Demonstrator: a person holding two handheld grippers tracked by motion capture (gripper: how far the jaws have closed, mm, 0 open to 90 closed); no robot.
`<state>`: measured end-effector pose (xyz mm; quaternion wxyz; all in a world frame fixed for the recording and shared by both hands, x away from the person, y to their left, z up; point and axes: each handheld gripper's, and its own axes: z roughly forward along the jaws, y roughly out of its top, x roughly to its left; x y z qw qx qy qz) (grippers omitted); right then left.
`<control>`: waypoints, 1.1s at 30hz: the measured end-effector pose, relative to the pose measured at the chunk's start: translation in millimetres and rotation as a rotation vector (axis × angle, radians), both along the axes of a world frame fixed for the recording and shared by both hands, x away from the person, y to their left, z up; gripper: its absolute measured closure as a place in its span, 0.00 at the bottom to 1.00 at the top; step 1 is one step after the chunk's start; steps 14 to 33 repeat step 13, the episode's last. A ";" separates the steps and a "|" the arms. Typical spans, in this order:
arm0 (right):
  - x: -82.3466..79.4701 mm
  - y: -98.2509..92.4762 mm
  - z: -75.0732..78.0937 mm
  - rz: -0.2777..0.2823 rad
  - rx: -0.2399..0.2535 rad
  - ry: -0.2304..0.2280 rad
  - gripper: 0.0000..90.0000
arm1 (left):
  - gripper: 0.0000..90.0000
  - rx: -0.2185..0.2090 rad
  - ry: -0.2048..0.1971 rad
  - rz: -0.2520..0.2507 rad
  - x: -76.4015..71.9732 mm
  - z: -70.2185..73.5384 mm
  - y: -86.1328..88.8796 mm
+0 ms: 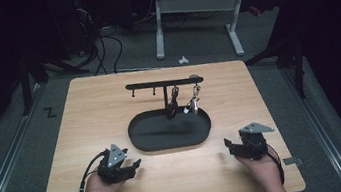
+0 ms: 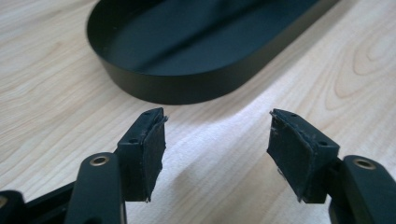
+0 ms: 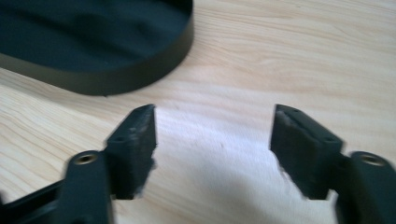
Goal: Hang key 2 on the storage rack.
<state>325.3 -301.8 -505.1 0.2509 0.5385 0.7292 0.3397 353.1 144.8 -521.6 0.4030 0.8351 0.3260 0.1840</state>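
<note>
A black oval tray (image 1: 140, 141) lies in the middle of the wooden table (image 1: 90, 112). From it rises a black T-shaped hook rack (image 1: 162, 83) with two key-like items hanging: a dark one (image 1: 173, 106) and a silvery one (image 1: 194, 101). My left gripper (image 1: 135, 165) rests low at the front left, open and empty, jaws aimed at the tray (image 2: 196, 84). My right gripper (image 1: 228, 147) sits at the front right, open with nothing between its pads (image 3: 133, 149), the tray's end (image 3: 140, 77) just ahead.
A white-legged desk (image 1: 196, 6) stands on the floor beyond the table, with cables beside it. Bare wood surrounds the tray on all sides. Tape marks sit near the table's front corners.
</note>
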 end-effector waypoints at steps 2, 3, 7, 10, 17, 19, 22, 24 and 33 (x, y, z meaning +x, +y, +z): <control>-7.6 -3.7 -9.0 -0.018 0.000 -0.032 0.30 | 0.40 -0.008 0.005 0.018 0.3 -0.8 3.0; -7.6 -3.3 -11.4 -0.024 -0.030 -0.035 0.27 | 0.40 -0.011 0.012 0.025 0.2 -0.8 4.7; -7.8 -3.3 -13.9 -0.037 -0.062 -0.064 0.25 | 0.39 -0.034 0.003 0.057 -2.1 3.8 8.4; -7.3 -1.2 -15.0 -0.028 -0.042 -0.056 0.20 | 0.38 -0.030 -0.021 0.060 -4.3 8.1 8.7; -9.2 0.5 -14.0 -0.022 -0.049 -0.060 0.20 | 0.38 -0.046 -0.027 0.068 -4.9 9.7 10.1; -9.2 0.5 -14.0 -0.022 -0.049 -0.060 0.20 | 0.38 -0.046 -0.027 0.068 -4.9 9.7 10.1; -9.2 0.5 -14.0 -0.022 -0.049 -0.060 0.20 | 0.38 -0.046 -0.027 0.068 -4.9 9.7 10.1; -9.2 0.5 -14.0 -0.022 -0.049 -0.060 0.20 | 0.38 -0.046 -0.027 0.068 -4.9 9.7 10.1; -9.2 0.5 -14.0 -0.022 -0.049 -0.060 0.20 | 0.38 -0.046 -0.027 0.068 -4.9 9.7 10.1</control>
